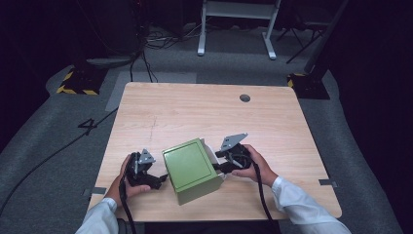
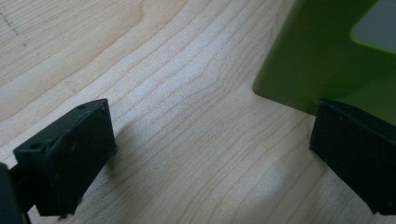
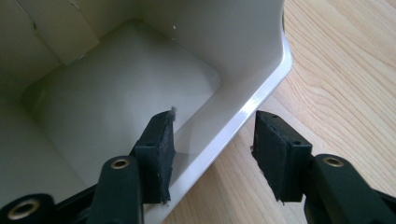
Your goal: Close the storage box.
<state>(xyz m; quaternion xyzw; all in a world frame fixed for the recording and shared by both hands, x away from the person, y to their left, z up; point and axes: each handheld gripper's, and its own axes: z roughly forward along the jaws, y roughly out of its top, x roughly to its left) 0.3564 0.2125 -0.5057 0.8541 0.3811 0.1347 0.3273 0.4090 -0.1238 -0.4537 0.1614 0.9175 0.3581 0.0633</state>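
Near the 6 o'clock edge of the light wooden table point(image 1: 195, 107) lies a green box point(image 1: 191, 168), tipped on its side so that its open mouth faces toward 3 o'clock. Its inside is pale grey-white, as the right gripper view shows.

At the box's 9 o'clock side, the left gripper point(image 1: 157, 179) rests low on the table, held by the person's left hand point(image 1: 127, 179). In the left gripper view its jaws stand wide apart with bare wood between them; the green box point(image 2: 322, 56) sits at the upper right, and the jaw on that side lies just against the box's lower edge, though I cannot tell whether it touches.

At the box's 3 o'clock side, the right gripper point(image 1: 218, 168) is held by the right hand point(image 1: 255, 165). Seen from the right gripper view, its jaws are apart and straddle the box's white rim point(image 3: 243, 119): one jaw is inside the box's cavity, the other outside over the table. Neither pad presses the wall yet.
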